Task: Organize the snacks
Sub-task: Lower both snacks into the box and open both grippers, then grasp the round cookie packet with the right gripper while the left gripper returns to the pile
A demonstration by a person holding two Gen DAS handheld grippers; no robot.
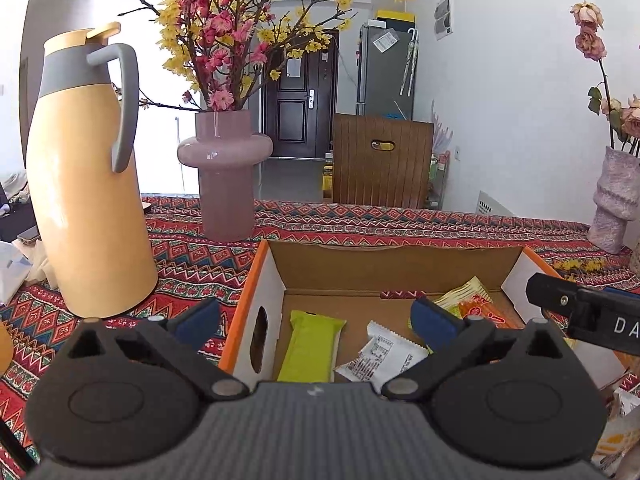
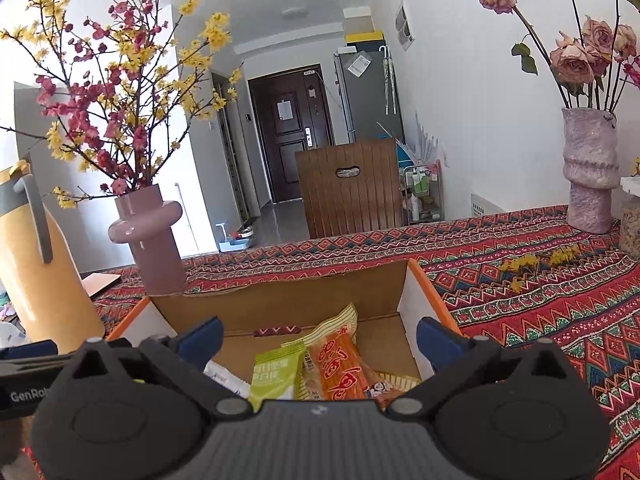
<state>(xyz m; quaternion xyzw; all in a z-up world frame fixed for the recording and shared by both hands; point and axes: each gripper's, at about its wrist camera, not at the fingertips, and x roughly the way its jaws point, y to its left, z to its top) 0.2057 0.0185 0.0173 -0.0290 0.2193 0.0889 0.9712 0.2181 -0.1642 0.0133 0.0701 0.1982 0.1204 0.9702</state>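
Left gripper (image 1: 316, 322) and right gripper (image 2: 320, 340) both spread wide and empty, snack packets (image 2: 340, 364) lying loose ahead of the fingers inside the cardboard box (image 1: 264, 276), sorting seemingly unfinished.

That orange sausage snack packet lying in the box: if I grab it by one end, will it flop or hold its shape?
The orange packet looks like thin glossy film, so it may be slippery between the pads. Its stick-like shapes suggest some stiffness lengthwise, though the crimped end would likely bend. It probably weighs little, and it overlaps the green packet, which may shift with it.
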